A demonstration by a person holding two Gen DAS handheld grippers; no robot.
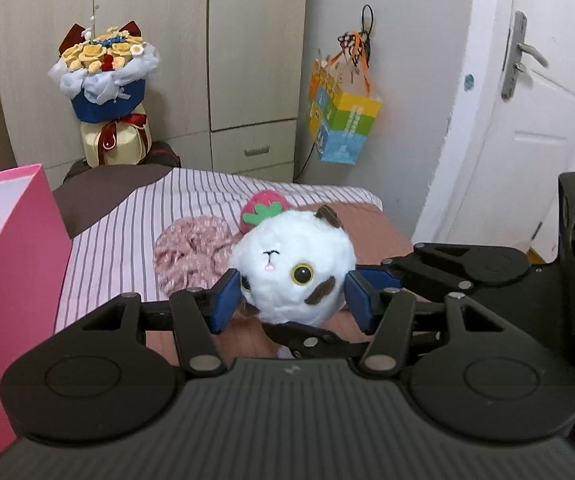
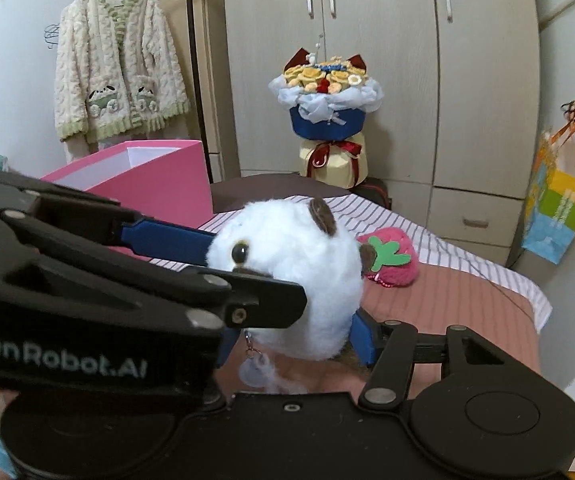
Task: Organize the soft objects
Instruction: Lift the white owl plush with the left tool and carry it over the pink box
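A white plush cat (image 1: pixel 293 264) with brown patches and yellow eyes is held above the bed. My left gripper (image 1: pixel 291 300) has its blue pads against the cat's two sides. My right gripper (image 2: pixel 295 340) is also closed on the same cat (image 2: pixel 287 280) from below; its left finger is hidden behind the left gripper body. A pink strawberry plush (image 1: pixel 265 210) and a crumpled pink floral cloth (image 1: pixel 191 252) lie on the bed behind the cat. The strawberry also shows in the right wrist view (image 2: pixel 391 260). A pink box (image 2: pixel 143 176) stands open at the left.
The striped bed (image 1: pixel 119 232) ends at a wardrobe (image 1: pixel 247 60) with a flower bouquet (image 1: pixel 105 88) in front. A colourful paper bag (image 1: pixel 339 120) hangs on the wall. A white door (image 1: pixel 527 100) is at right. A knitted cardigan (image 2: pixel 115 68) hangs at left.
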